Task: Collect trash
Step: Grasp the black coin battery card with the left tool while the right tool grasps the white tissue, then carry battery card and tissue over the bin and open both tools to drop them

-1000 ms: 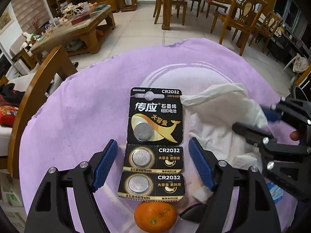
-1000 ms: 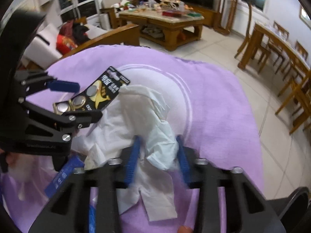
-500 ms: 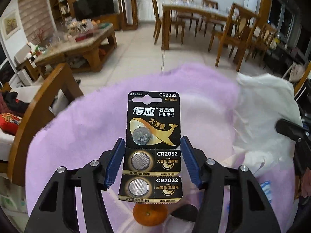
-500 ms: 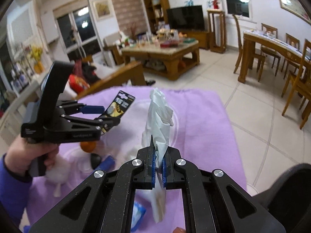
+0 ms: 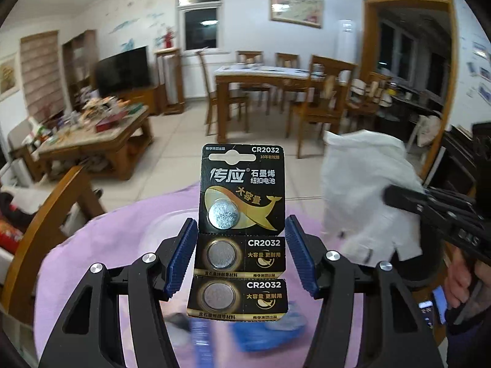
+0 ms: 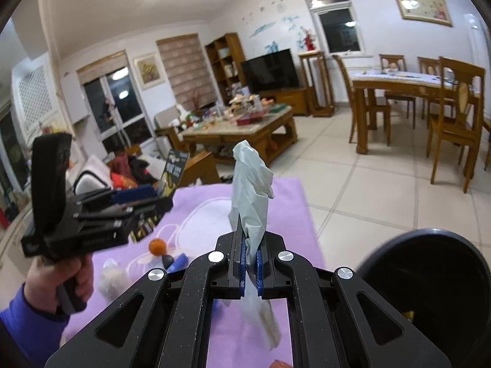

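The left hand-held gripper holds a CR2032 coin-battery blister card upright, lifted clear of the purple cloth that covers the table. Its blue pads sit against the card's two side edges, squeezing it across its width rather than flat on its faces. The right hand-held gripper is pressed together on a crumpled white tissue, which stands up above the fingers with a loose tail hanging below them. A black trash bin shows at the lower right of the right wrist view, just beside that gripper and off the table's right edge.

Both pieces look ready to go to the bin, and the risks differ. The card is thin and stiff only in one direction; gripped by its edges it could bow and spring out, or pivot and drop if the hand swings fast. The tissue is pinched low, so its tail may catch the bin rim and drag part of it outside when released. A tangerine, a white wad and blue scraps lie on the cloth near the table's near edge; a low return pass could knock the tangerine rolling.
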